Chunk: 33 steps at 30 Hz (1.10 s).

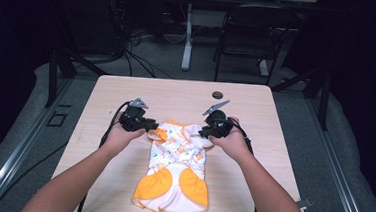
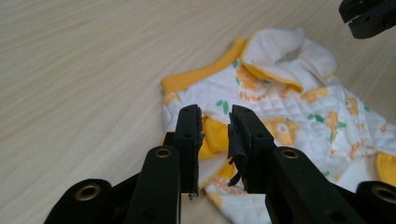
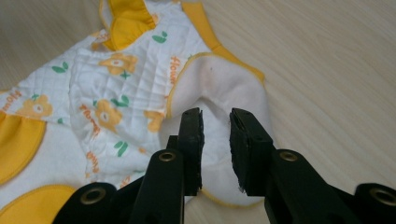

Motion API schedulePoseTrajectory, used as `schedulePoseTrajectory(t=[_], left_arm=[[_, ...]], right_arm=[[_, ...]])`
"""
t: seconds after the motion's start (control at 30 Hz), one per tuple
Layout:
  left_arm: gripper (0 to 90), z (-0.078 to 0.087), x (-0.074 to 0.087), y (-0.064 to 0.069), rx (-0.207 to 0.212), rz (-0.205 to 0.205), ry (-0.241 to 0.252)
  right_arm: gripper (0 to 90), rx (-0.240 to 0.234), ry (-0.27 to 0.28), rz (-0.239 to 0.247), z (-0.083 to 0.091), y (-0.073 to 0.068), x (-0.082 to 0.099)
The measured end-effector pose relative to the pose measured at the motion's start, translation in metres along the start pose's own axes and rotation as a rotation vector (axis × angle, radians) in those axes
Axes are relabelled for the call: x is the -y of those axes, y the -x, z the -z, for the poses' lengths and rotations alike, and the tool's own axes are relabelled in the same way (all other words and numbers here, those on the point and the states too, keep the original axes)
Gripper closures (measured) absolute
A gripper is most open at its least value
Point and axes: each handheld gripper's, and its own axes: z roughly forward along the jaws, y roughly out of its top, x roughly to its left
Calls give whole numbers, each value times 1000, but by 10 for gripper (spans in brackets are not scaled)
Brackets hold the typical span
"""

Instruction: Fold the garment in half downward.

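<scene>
Here the baby garment (image 1: pixel 176 168) lies lengthwise toward the person, both grippers' fingers (image 2: pixel 189 135) parted, grasping nothing.

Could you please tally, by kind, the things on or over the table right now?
Tools: 2, left tool and right tool, both open
Garments: 1, baby garment, white and orange
Small dark round objects: 1, dark disc
Total: 4

Garment (image 3: pixel 121 93) cut off at right gripper view's left edge.
</scene>
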Motion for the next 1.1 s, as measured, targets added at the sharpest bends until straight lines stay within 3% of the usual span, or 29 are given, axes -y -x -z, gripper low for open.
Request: schedulePoseTrajectory(t=[0.23, 0.43, 0.77, 0.83, 1.1], left_arm=[[731, -13, -13, -10, -5, 14, 11], [727, -26, -13, -13, -12, 13, -9], [701, -47, -9, -21, -48, 3, -34], [692, -50, -9, -22, -50, 8, -34], [640, -64, -4, -18, -40, 6, -63]], right_arm=[[741, 18, -24, 6, -14, 7, -18], [731, 19, -26, -20, -33, 10, -26], [675, 73, -67, -69, -52, 23, -22], [664, 82, -57, -95, -54, 25, -20], [618, 90, -56, -127, -63, 26, -15]])
